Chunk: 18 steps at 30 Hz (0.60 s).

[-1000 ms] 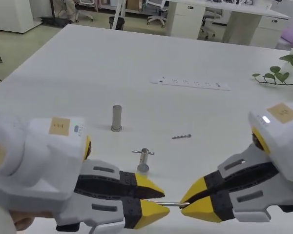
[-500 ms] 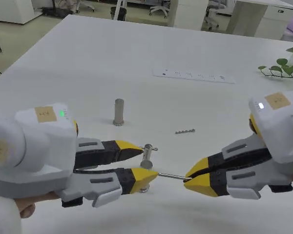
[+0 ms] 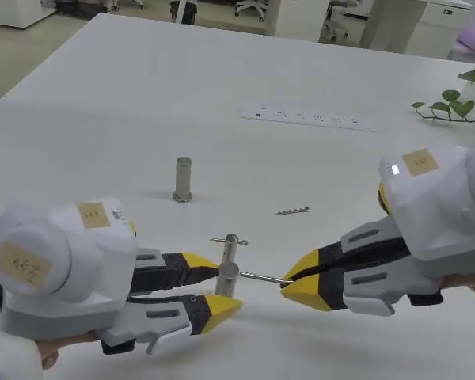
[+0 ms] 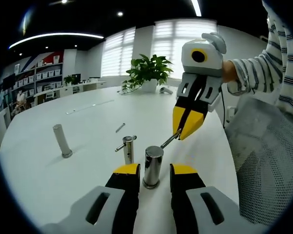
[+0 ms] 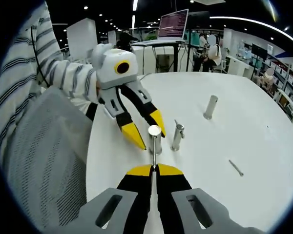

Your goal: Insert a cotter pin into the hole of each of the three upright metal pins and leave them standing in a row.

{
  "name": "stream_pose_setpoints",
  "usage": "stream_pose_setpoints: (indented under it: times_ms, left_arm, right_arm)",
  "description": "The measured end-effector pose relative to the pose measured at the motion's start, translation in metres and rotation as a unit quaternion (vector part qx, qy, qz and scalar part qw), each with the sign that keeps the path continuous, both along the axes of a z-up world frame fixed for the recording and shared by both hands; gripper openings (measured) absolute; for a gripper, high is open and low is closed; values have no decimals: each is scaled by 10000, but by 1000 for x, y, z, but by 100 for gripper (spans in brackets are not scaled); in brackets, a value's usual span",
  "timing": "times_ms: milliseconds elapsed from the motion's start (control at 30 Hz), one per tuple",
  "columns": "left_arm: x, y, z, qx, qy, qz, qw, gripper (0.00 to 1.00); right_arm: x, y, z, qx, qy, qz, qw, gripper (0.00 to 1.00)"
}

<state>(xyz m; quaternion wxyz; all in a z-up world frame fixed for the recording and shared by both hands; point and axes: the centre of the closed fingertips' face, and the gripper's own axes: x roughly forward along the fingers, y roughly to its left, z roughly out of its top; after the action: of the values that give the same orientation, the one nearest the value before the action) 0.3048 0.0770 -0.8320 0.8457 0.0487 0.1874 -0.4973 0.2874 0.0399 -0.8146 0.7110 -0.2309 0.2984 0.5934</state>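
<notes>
Three upright metal pins stand on the white table (image 3: 103,119). The far pin (image 3: 182,180) is bare. The middle pin (image 3: 230,245) has a cotter pin crosswise through its top. The near pin (image 3: 226,275) stands between the jaws of my left gripper (image 3: 214,283), which is open, with a gap on each side in the left gripper view, near pin (image 4: 152,165). My right gripper (image 3: 289,286) is shut on a cotter pin (image 3: 261,277) whose free tip meets the near pin's side. In the right gripper view that cotter pin (image 5: 154,168) points straight at the near pin (image 5: 155,139).
A loose cotter pin (image 3: 293,210) lies on the table to the right of the pins. A white power strip (image 3: 309,117) lies further back, and a green plant (image 3: 455,107) hangs over the far right edge. Office chairs and desks stand beyond the table.
My left gripper went from nearly shut to open and now straddles the near pin. The right gripper has carried its cotter pin left until the tip meets that pin.
</notes>
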Motion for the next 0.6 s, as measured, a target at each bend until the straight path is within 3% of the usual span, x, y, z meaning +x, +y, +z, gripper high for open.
stream_pose_setpoints:
  times_ms: [100, 267, 367, 600]
  left_arm:
    - [1, -1, -3, 14, 22, -21, 10000, 15]
    - [2, -2, -5, 43, 23, -48, 10000, 14]
    - [3, 0, -6, -12, 159, 11, 9999, 12]
    - [3, 0, -7, -39, 183, 49, 9998, 12]
  right_arm:
    - [0, 1, -1, -17, 13, 18, 10000, 4]
    - [1, 2, -3, -40, 27, 58, 10000, 4]
    - [2, 3, -4, -46, 33, 72, 10000, 4]
    - [3, 8, -6, 1, 46, 79, 10000, 4]
